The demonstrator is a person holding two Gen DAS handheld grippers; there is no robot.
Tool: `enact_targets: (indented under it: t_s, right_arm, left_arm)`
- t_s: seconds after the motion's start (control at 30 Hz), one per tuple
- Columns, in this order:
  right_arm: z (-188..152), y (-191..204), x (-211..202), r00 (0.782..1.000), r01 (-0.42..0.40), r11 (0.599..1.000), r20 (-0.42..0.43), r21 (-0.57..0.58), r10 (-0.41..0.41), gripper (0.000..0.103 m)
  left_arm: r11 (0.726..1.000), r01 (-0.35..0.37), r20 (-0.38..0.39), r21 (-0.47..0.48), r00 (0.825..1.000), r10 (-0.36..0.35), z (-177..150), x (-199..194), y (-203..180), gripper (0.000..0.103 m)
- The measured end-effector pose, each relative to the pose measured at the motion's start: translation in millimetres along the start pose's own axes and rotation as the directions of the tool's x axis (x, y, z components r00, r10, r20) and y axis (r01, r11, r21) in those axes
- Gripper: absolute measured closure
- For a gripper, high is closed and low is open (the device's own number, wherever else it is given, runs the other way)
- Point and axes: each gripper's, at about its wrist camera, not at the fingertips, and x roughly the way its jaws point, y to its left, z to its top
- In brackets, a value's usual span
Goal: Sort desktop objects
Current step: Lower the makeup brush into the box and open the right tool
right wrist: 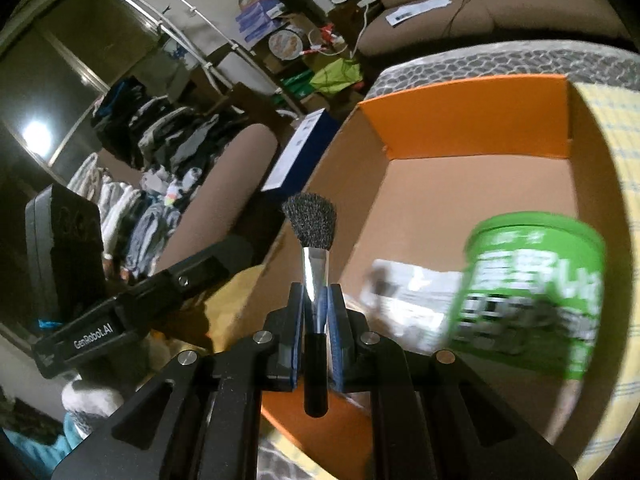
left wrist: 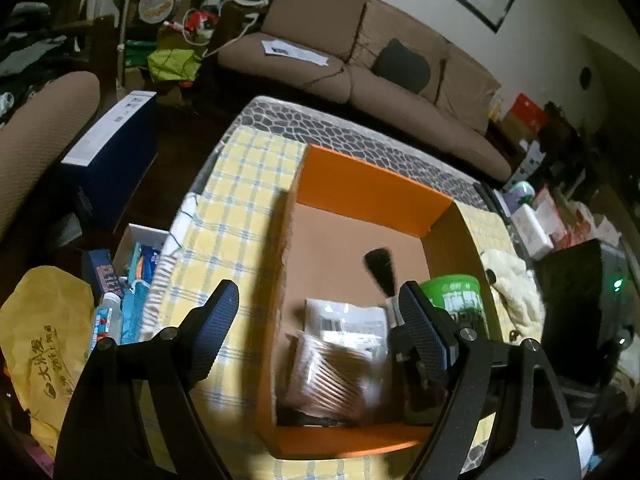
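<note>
An orange cardboard box (left wrist: 368, 188) stands open on a yellow checked cloth (left wrist: 240, 208). Inside lie a white packet (left wrist: 344, 320), a brown striped pack (left wrist: 332, 388) and a green tub (left wrist: 460, 296). My left gripper (left wrist: 316, 320) is open and empty above the box's near left part. My right gripper (right wrist: 316, 300) is shut on a makeup brush (right wrist: 314, 248) with black bristles and a silver ferrule, held over the box's left wall (right wrist: 304, 208). The brush (left wrist: 380, 268) also shows in the left wrist view. The green tub (right wrist: 532, 292) is to its right, blurred.
A brown sofa (left wrist: 360, 52) stands behind the table. A blue box (left wrist: 116, 152) and a yellow bag (left wrist: 44, 332) lie on the left floor. A cream cloth (left wrist: 516, 292) lies right of the box. Clothes (right wrist: 152, 152) hang at the left.
</note>
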Motion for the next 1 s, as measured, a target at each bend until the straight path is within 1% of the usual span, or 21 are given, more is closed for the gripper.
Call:
enact_targets:
  t_s: [0.2, 0.43, 0.57, 0.7, 0.77, 0.83, 0.9, 1.0]
  right_arm:
    - [-1.3, 12.8, 33.8, 0.999, -0.008, 1.0, -0.046, 0.02, 0.009, 0.093]
    - [-10.0, 8.3, 64.3, 0.996, 0.009, 0.997, -0.093, 0.08, -0.002, 0.092]
    - [-10.8, 10.9, 66.6, 0.995, 0.011, 0.998, -0.1, 0.06, -0.005, 0.091]
    - [-10.1, 12.2, 60.9, 0.994, 0.048, 0.998, -0.097, 0.031, -0.045, 0.091]
    - [-8.7, 13.3, 57.9, 0.994, 0.06, 0.998, -0.088, 0.022, -0.058, 0.085]
    - [-7.1, 13.1, 51.2, 0.995, 0.065, 0.998, -0.072, 0.014, -0.064, 0.077]
    - [-5.1, 14.0, 44.2, 0.996, 0.069, 0.998, -0.056, 0.001, -0.069, 0.072]
    - [-2.0, 18.0, 36.6, 0.995, 0.088, 0.996, -0.033, -0.028, -0.089, 0.071]
  left_arm:
    - [1.0, -0.008, 0.006, -0.014, 1.0, 0.008, 4.1, -4.4, 11.2, 0.022]
    - [0.999, -0.011, 0.003, -0.037, 1.0, 0.012, 8.4, -5.4, 24.6, 0.022]
    - [0.999, -0.013, 0.004, -0.039, 1.0, 0.013, 8.7, -6.0, 26.5, 0.022]
    - [0.999, -0.013, 0.0, -0.032, 1.0, 0.013, 8.2, -5.2, 25.5, 0.022]
    - [0.999, -0.013, -0.003, -0.03, 1.0, 0.013, 7.6, -4.3, 24.2, 0.022]
    - [1.0, -0.012, -0.005, -0.028, 1.0, 0.012, 7.1, -3.5, 23.2, 0.022]
    - [1.0, -0.011, -0.007, -0.028, 1.0, 0.011, 6.8, -2.7, 22.2, 0.022]
    - [0.999, -0.008, -0.012, -0.033, 1.0, 0.007, 6.4, -1.3, 22.3, 0.022]
